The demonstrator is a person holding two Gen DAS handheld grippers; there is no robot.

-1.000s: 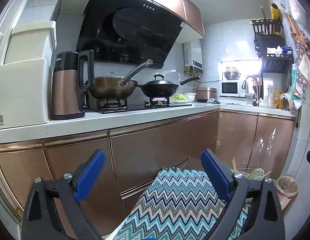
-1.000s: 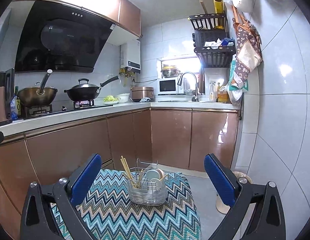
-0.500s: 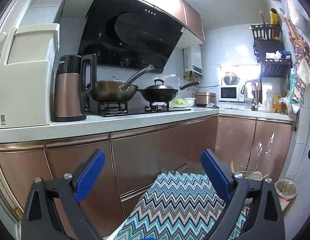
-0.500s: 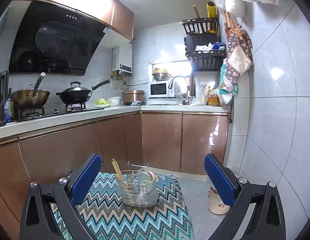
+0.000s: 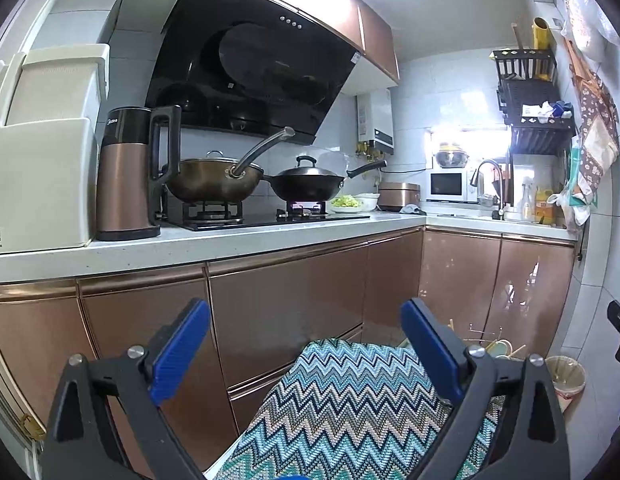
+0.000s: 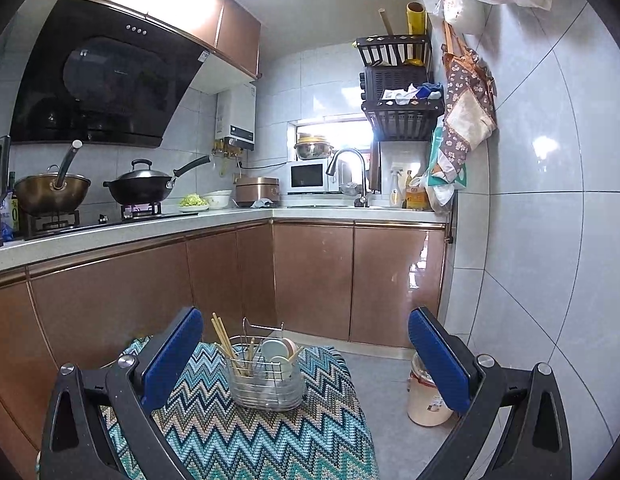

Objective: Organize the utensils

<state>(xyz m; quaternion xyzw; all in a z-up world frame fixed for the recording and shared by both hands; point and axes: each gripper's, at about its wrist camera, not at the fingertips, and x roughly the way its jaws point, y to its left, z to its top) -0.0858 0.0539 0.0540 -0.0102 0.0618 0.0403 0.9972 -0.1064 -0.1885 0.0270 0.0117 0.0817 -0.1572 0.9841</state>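
A wire utensil basket (image 6: 266, 380) stands on a zigzag-patterned cloth (image 6: 238, 432) covering a low surface. It holds wooden chopsticks (image 6: 224, 338) and pastel spoons (image 6: 280, 350). My right gripper (image 6: 306, 356) is open above the cloth, its blue pads on either side of the basket but nearer the camera, holding nothing. My left gripper (image 5: 306, 344) is also open and empty over the cloth (image 5: 341, 400). In the left wrist view the basket (image 5: 491, 346) peeks out behind the right finger, mostly hidden.
Copper-fronted cabinets (image 6: 310, 280) run along the left and back under a white counter (image 5: 230, 240) with a kettle (image 5: 126, 176), two woks (image 5: 306, 184) on a stove and a sink tap (image 6: 349, 168). A small bin (image 6: 425, 400) stands on the floor right of the cloth.
Both grippers have lowered and the views have shifted: the basket sits further left and lower in the right view. Both stayed open and empty.
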